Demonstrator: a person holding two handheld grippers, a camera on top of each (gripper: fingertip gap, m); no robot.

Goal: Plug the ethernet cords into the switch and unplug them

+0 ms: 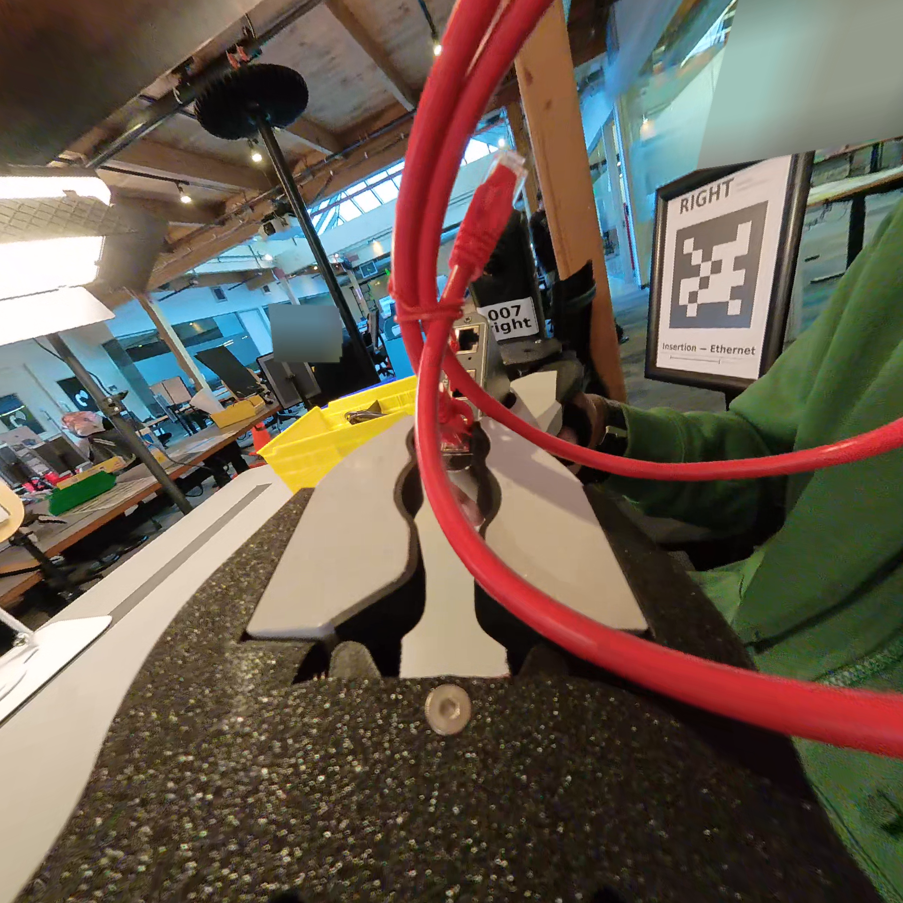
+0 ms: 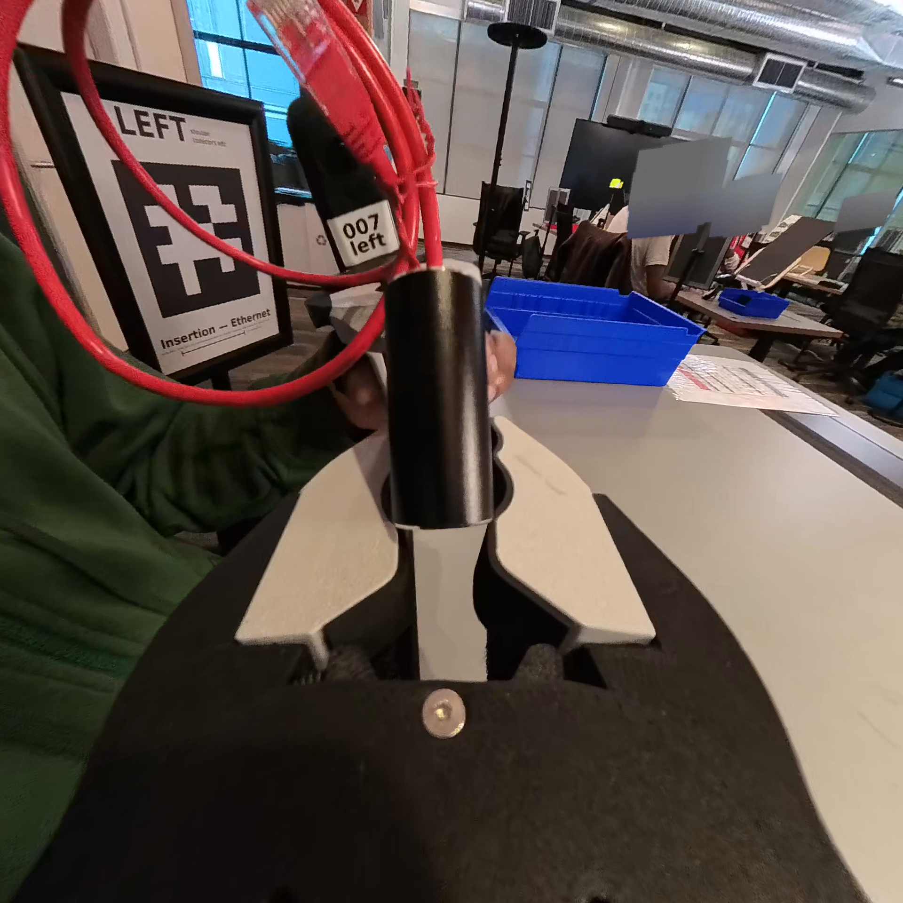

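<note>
Above a grey table (image 2: 684, 488) in an open workshop, right tool (image 2: 442, 469) clamps the black switch (image 2: 437, 391), left tool (image 1: 452, 449) pinches a red plug (image 1: 454, 435)

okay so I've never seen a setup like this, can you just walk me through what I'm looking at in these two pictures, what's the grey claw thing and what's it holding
Each picture comes from a camera mounted on a hand-held two-finger gripper; a person in a green sleeve holds one in each hand.

In the left wrist view, the left gripper is shut on the plug of a red ethernet cable, at the ports of the switch. The cable's other plug hangs free above.

In the right wrist view, the right gripper is shut on that same switch, seen from its dark back.

On the grey table lie a blue bin and a printed sheet; a yellow bin shows in the left view. Framed marker signs stand behind.
</note>
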